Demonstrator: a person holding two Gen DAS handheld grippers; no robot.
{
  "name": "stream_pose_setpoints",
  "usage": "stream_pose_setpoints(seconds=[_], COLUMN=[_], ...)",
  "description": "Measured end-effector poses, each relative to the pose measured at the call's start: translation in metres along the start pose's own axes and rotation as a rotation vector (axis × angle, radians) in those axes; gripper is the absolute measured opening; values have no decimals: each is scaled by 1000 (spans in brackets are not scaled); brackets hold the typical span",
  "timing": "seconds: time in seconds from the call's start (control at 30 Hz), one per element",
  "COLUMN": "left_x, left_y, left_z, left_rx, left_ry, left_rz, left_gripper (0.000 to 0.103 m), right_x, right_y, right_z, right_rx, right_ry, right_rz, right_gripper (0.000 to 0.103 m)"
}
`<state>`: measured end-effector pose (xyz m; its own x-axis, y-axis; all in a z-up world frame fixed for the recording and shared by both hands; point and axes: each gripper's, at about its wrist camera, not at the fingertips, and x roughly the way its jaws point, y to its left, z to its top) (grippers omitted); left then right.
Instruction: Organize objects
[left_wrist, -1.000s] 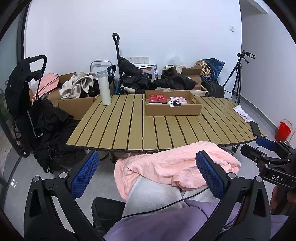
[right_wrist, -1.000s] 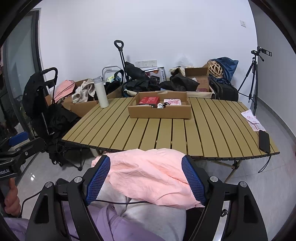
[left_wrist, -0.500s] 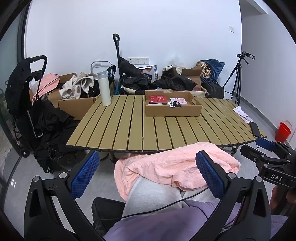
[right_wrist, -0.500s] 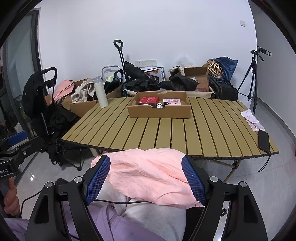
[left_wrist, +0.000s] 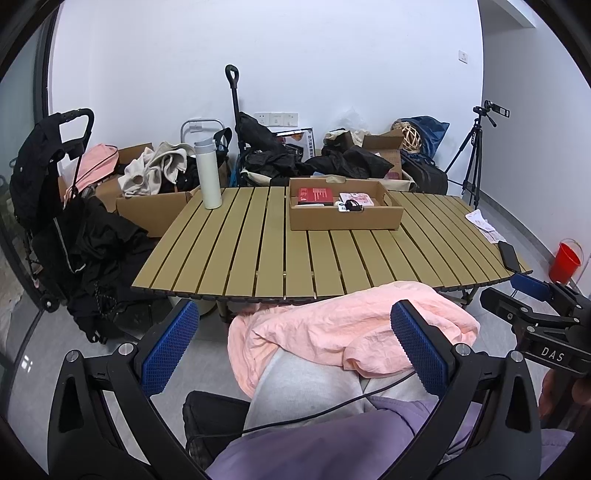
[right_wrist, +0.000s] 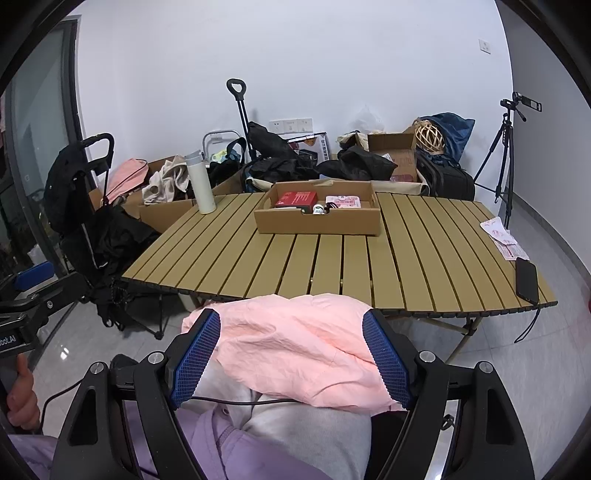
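A slatted tabletop is carrying a shallow cardboard tray toward its far side, with a red box lying inside. A pink cloth is lying crumpled on the seated person's lap, near the tabletop's front edge. A white bottle is standing upright at the far left corner. A black phone is lying at the right edge. The left claw and right claw are both hovering released above the lap, grasping nothing.

Both grippers are black frames with silver screws and blue ridged pads. The person wears a lilac top and grey trousers; a black cable crosses them.
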<state>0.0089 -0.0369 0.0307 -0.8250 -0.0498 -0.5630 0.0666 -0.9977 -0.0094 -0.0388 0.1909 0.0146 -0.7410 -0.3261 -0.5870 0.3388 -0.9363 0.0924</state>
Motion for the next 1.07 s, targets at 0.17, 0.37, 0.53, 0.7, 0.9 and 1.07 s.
stream_pose_setpoints(seconds=[0.17, 0.37, 0.53, 0.7, 0.9, 1.07], left_x=[-1, -1, -2, 1, 1, 6], left_y=[0, -1, 0, 0, 0, 1], left_z=[0, 1, 2, 1, 1, -3], left_rx=[0, 3, 2, 7, 9, 7], left_ry=[-2, -1, 5, 27, 24, 32], left_rz=[-2, -5, -17, -22, -22, -31], left_gripper=[103, 103, 103, 103, 103, 103], right_x=[0, -1, -1, 1, 2, 4], right_y=[0, 0, 0, -2, -4, -5], right_z=[-1, -1, -1, -2, -3, -4], right_rx=[-1, -1, -1, 4, 9, 13], right_ry=[-3, -2, -3, 7, 12, 20], right_rz=[0, 0, 1, 3, 0, 0], right_gripper=[83, 83, 83, 83, 83, 83])
